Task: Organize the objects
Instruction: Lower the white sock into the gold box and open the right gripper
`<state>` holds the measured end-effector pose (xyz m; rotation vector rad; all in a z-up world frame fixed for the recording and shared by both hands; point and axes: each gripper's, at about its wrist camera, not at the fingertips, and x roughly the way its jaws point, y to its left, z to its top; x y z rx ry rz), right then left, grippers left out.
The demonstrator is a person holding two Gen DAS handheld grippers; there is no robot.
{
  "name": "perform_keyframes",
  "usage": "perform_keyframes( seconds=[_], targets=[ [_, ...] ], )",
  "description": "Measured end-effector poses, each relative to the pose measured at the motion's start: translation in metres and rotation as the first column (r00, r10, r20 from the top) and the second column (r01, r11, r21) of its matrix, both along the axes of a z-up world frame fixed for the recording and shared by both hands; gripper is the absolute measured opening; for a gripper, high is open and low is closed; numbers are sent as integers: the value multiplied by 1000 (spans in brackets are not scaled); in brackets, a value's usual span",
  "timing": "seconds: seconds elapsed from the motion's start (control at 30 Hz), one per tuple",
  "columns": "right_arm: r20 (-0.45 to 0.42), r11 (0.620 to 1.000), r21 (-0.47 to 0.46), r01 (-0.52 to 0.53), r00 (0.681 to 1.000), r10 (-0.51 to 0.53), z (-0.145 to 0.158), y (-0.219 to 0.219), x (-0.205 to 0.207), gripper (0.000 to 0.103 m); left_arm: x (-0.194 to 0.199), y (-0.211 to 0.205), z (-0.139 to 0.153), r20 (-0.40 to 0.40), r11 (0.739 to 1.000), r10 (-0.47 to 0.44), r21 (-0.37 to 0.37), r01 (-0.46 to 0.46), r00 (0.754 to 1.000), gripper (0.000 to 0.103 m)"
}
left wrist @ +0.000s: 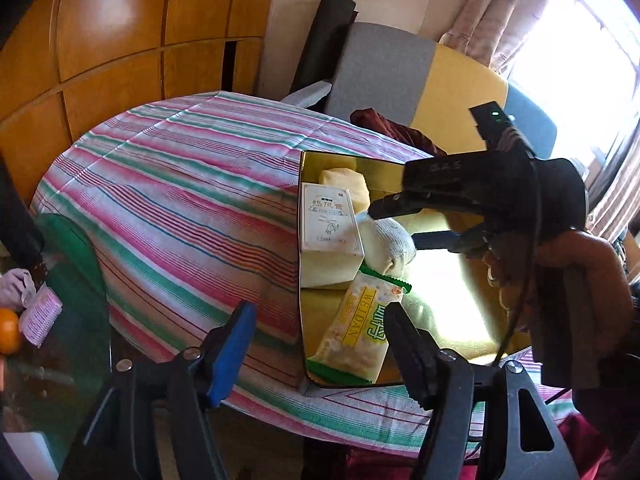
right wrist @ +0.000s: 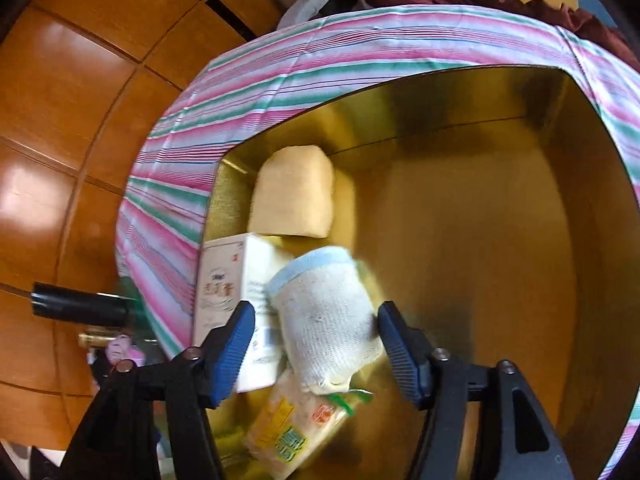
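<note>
An open gold tin [left wrist: 303, 264] [right wrist: 520, 92] sits on the striped tablecloth [left wrist: 180, 200]. Inside it lie a yellow sponge [left wrist: 344, 180] [right wrist: 296, 196], a white box [left wrist: 328, 220] [right wrist: 224, 280], a rolled grey-white cloth with a blue edge [left wrist: 390, 244] [right wrist: 328, 320] and a yellow-green snack packet [left wrist: 356, 336] [right wrist: 288, 436]. My right gripper [right wrist: 316, 328] [left wrist: 396, 226] reaches into the tin, jaws open around the cloth roll, with a gap at the left pad. The roll rests on the box and the packet. My left gripper [left wrist: 320, 332] hangs open above the tin's near left corner, over the packet, holding nothing.
Wooden cabinet doors [left wrist: 112, 40] stand behind the table. A grey and yellow chair [left wrist: 384, 76] with a dark red cloth [left wrist: 396, 128] is at the far side. At left, a green glass surface [left wrist: 76, 264] carries an orange [left wrist: 8, 330] and a pink packet [left wrist: 40, 314].
</note>
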<state>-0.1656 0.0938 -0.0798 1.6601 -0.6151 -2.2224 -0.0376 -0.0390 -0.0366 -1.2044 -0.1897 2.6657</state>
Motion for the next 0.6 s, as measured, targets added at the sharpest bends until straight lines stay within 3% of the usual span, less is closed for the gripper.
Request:
perform_keyframes(
  seconds=[0.2,0.6],
  targets=[
    [-58,1000,-9,10,998,-10,17,19,18,67,3,2,3,-27,1000,4,-30,-5,1000,70],
    [-281,974,228,13,958,53,71,67,83,80,16,25,15,-87,995,-29,-96,21,996,74]
  ],
)
